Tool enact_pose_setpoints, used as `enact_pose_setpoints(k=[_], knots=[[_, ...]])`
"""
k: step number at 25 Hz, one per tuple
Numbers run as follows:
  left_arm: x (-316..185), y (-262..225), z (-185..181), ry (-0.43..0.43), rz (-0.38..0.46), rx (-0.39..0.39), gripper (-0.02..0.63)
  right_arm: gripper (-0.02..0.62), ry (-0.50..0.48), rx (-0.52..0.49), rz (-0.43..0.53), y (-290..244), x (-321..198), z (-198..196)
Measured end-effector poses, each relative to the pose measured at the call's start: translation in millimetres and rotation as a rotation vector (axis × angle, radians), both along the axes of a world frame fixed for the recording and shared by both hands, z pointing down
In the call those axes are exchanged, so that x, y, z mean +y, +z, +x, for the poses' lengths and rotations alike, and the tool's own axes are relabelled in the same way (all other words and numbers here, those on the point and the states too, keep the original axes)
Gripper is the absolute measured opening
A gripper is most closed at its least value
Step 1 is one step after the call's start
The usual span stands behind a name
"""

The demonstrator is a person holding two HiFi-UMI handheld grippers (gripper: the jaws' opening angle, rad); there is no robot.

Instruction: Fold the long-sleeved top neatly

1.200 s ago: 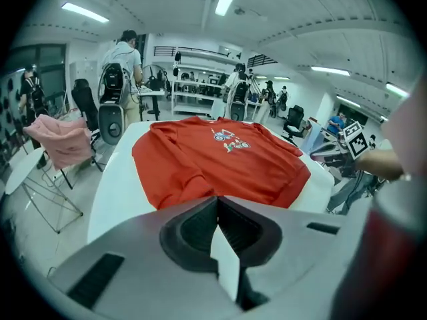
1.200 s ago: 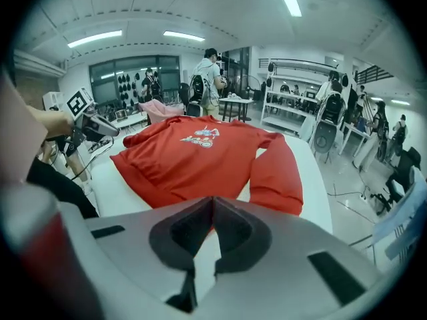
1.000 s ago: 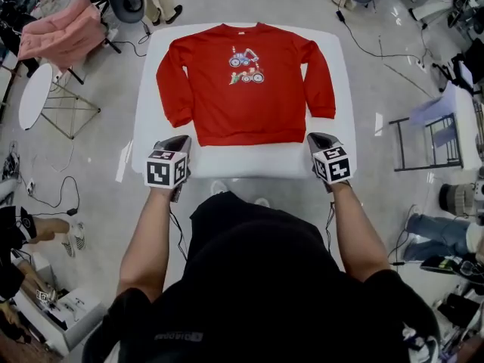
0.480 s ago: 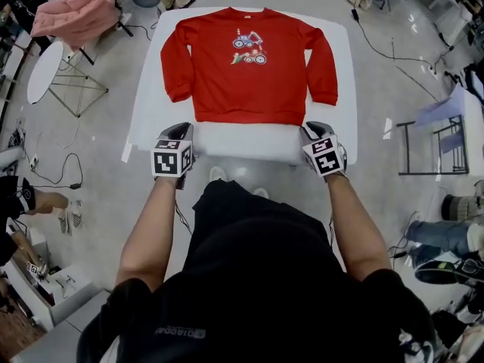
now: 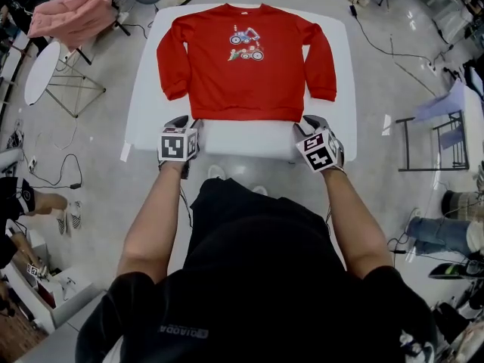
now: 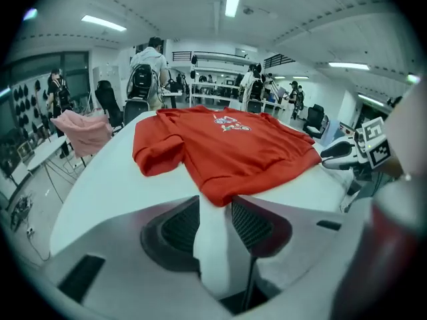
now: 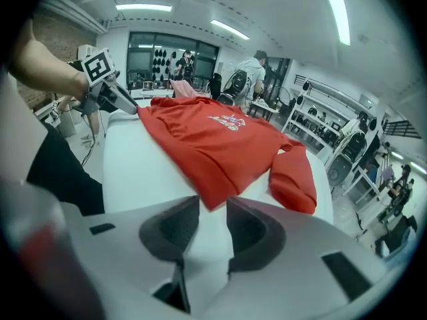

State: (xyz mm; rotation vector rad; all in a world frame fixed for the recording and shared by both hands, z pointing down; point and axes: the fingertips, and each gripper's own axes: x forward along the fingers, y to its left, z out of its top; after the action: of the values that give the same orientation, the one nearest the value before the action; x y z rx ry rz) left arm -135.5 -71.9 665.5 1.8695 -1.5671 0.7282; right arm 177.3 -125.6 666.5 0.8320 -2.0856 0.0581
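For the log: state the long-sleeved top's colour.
The top is red with a small chest graphic; head view shows it best.

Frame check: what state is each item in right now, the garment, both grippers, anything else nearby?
red top: spread flat, print up, unfolded, sleeves lying along its sides.
left gripper: jaws opening, hem corner at their tips, not gripped.
right gripper: jaws opening, other hem corner at their tips, not gripped.
pink garment: draped loosely, not folded.
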Motion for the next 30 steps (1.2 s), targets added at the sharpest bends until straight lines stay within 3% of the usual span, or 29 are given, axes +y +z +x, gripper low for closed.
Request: enact_pose_setpoints(k=[8,12,14,16,24,27,30], knots=[[-5,12,-9,-0.053,-0.026,-0.01,0.133,0.133,-0.06,0.114,0.061,6,-2,-9],[-4,14,-6,-0.041,-0.02,-0.012,0.118,0.083,-0.043,0.121,0.068,6,-9,-4],[-5,13,-5,-0.023,-0.019,-0.033,0.097,0.059,-0.031,0.085,0.07,-2,-10,-4],[-5,12,-6,-0.003,-0.021,-0.069,0.011,0.038,-0.001,0.015,0.069,-16,-11,-3],[8,-36,-21,0.03,0.004,-0.153,0.009,0.02,0.184,-0.329,-0.078,-71,-11,9],[18,-60,-27,0.062,0.006,-0.2,0.009,0.018,0.245,-0.388,-0.17,-77,-5,15],[28,-70,-27,0.112,-0.024,-0.252,0.009,0.017,0.225,-0.365,-0.22,-82,9,20]])
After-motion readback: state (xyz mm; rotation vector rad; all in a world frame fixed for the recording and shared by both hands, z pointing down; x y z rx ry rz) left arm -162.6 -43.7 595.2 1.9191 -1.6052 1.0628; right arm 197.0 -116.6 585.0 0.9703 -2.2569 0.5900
